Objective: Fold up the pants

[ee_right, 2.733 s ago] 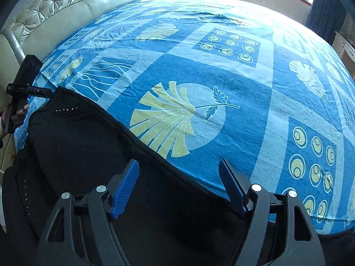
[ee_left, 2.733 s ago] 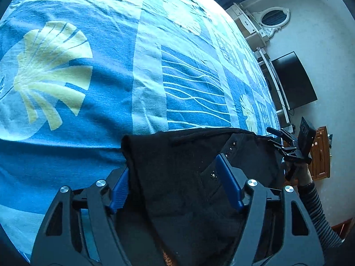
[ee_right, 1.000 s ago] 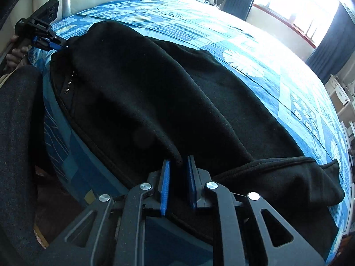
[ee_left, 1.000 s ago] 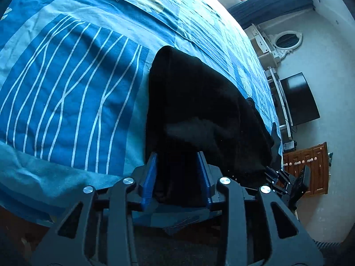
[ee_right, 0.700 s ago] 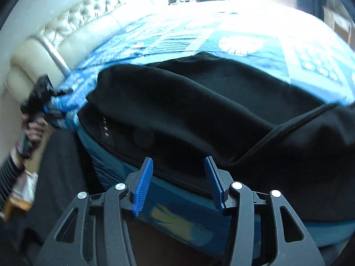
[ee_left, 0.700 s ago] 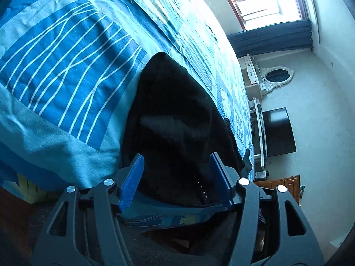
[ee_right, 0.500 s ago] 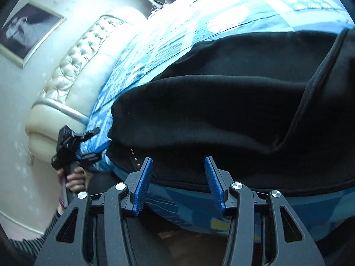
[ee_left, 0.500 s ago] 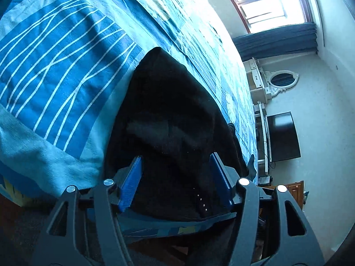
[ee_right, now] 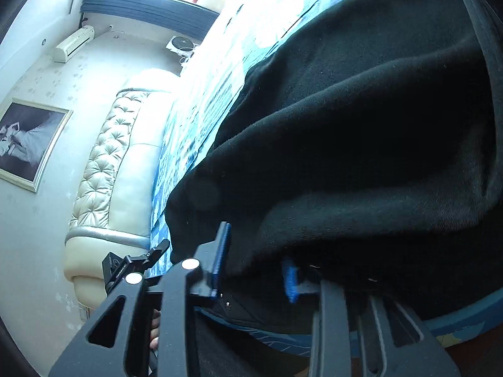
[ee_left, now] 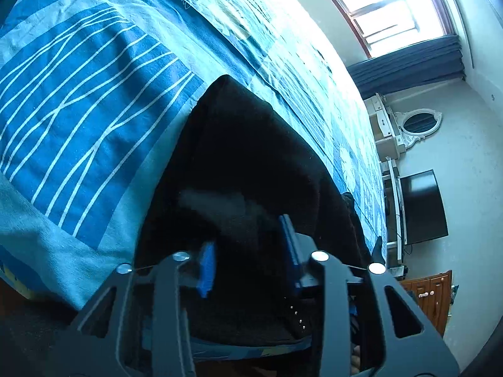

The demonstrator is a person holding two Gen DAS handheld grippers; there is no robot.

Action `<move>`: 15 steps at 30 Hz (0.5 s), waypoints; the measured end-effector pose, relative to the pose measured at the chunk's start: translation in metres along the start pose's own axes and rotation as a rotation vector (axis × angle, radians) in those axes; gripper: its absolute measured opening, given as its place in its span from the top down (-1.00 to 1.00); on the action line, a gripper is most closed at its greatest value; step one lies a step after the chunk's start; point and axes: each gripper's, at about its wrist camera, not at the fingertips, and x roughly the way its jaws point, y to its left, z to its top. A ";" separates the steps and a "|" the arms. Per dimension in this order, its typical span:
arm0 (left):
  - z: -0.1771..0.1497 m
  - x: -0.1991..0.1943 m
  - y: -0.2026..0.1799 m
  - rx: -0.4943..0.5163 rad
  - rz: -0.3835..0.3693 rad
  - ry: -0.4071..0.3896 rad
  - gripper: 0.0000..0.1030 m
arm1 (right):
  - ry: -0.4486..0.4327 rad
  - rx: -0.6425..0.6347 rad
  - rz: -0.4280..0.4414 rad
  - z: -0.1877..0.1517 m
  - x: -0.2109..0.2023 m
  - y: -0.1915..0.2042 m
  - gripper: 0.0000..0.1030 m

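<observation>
Black pants (ee_left: pixel 251 157) lie folded over on a blue patterned bedspread (ee_left: pixel 78 110) near the bed's edge. A row of small studs (ee_left: pixel 297 314) shows at the waistband by the edge. My left gripper (ee_left: pixel 248 251) has its blue pads around a fold of the pants, jaws partly closed with cloth between them. In the right wrist view the pants (ee_right: pixel 361 125) fill the right side. My right gripper (ee_right: pixel 256 257) also has its pads around the pants' edge, jaws narrowed on the cloth. The left gripper (ee_right: pixel 125 267) shows small at lower left.
A quilted cream headboard (ee_right: pixel 107 163) and a framed picture (ee_right: pixel 25 144) stand at the left. A window (ee_left: pixel 393 15) with dark curtains, a black TV (ee_left: pixel 421 207), a white dresser with oval mirror (ee_left: pixel 418 122) and a wooden cabinet (ee_left: pixel 430 298) line the far wall.
Both grippers opened and let go about 0.7 s ago, then moved in along the bed edge. Now both have narrowed again around the pants' cloth. The right view has swung toward the headboard.
</observation>
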 end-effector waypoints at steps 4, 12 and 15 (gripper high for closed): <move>-0.007 -0.012 0.001 -0.022 0.019 -0.007 0.78 | -0.003 -0.082 0.004 -0.002 -0.020 0.013 0.82; -0.034 -0.029 0.012 0.007 0.117 0.028 0.78 | 0.096 -0.097 -0.033 -0.031 -0.027 -0.002 0.82; -0.038 -0.027 0.017 0.015 0.121 0.039 0.78 | 0.114 -0.070 -0.047 -0.032 -0.013 -0.015 0.83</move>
